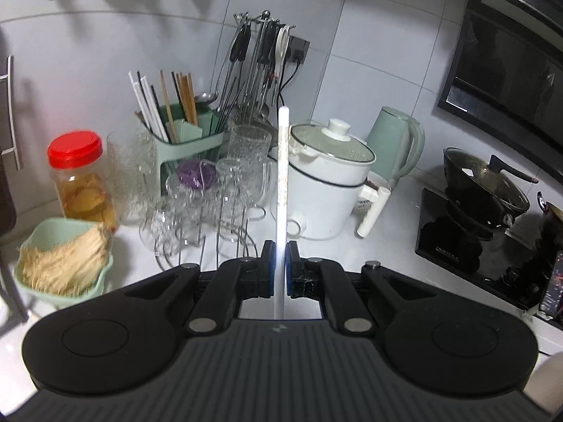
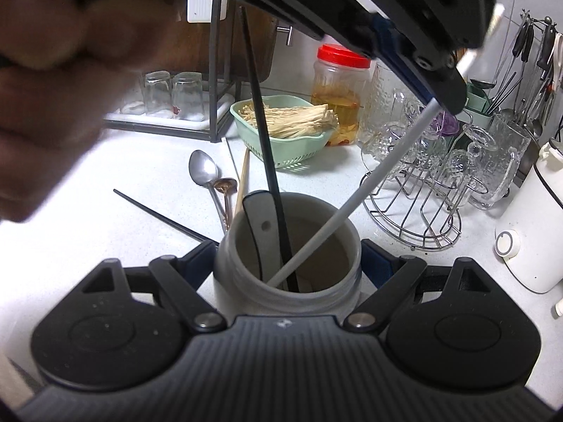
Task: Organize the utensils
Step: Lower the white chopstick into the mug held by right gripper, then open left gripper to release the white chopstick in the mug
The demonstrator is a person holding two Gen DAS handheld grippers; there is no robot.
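Note:
My left gripper (image 1: 280, 267) is shut on a white chopstick (image 1: 282, 190) that stands up between its pads. In the right wrist view the left gripper (image 2: 454, 81) hangs overhead, and the white chopstick (image 2: 355, 204) slants down with its tip inside a grey utensil jar (image 2: 292, 292). My right gripper (image 2: 286, 256) is shut on that jar. The jar also holds a black chopstick (image 2: 267, 161) and a grey-handled utensil (image 2: 257, 211). On the counter to the left of the jar lie two spoons (image 2: 204, 172), a wooden chopstick (image 2: 243, 176) and a black chopstick (image 2: 158, 214).
A green basket of enoki mushrooms (image 2: 285, 130), a red-lidded jar (image 2: 339, 95) and a wire rack of glasses (image 2: 429, 176) stand behind the jar. A white cooker (image 1: 327, 186), green kettle (image 1: 394, 144), green chopstick holder (image 1: 186, 133) and hob with wok (image 1: 485, 190) line the wall.

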